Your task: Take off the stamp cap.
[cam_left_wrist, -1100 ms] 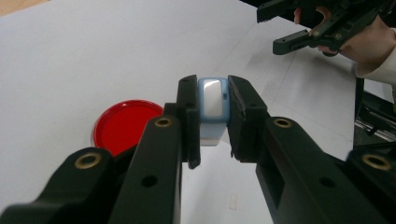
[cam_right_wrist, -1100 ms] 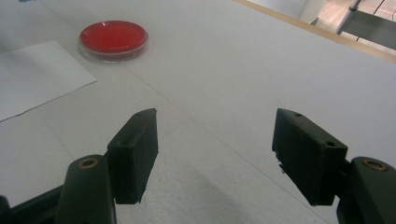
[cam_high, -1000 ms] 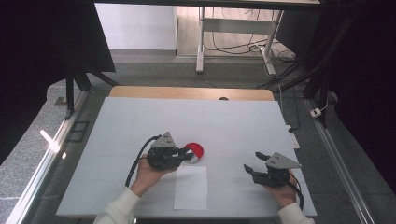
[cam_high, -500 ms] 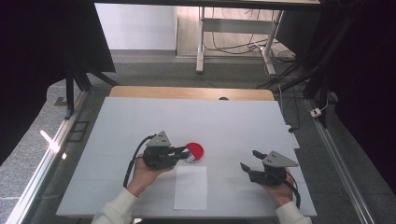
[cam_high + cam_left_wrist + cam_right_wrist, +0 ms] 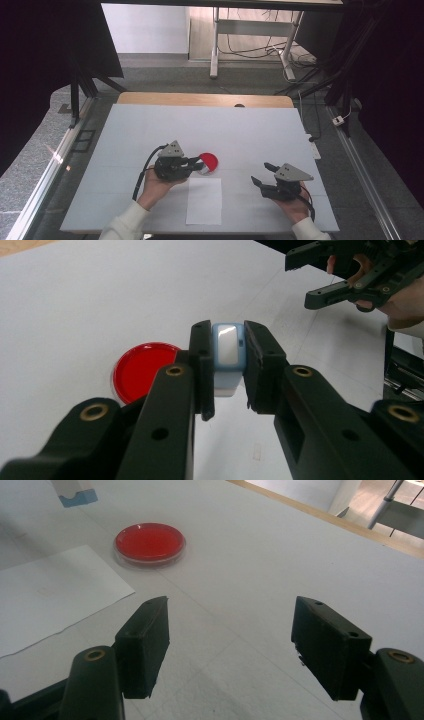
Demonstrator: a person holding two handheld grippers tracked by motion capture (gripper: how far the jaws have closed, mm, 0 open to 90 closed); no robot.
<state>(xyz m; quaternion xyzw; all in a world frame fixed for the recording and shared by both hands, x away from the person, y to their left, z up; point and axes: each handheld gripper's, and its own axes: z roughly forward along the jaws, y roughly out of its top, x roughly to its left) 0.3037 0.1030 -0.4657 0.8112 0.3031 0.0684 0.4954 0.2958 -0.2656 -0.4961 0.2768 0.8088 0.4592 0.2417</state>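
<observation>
The left tongs (image 5: 229, 367) are pinching a small light-blue and white block (image 5: 228, 352), holding it just above the white counter (image 5: 150, 130) right beside a round red dish (image 5: 207, 161) that is lying flat on the surface. The right tongs (image 5: 230, 645) are hovering spread wide with nothing between their jaws, well apart from the block, over bare counter off to the right. A white sheet of paper (image 5: 204, 200) is lying near the counter's front edge, between the two hands.
</observation>
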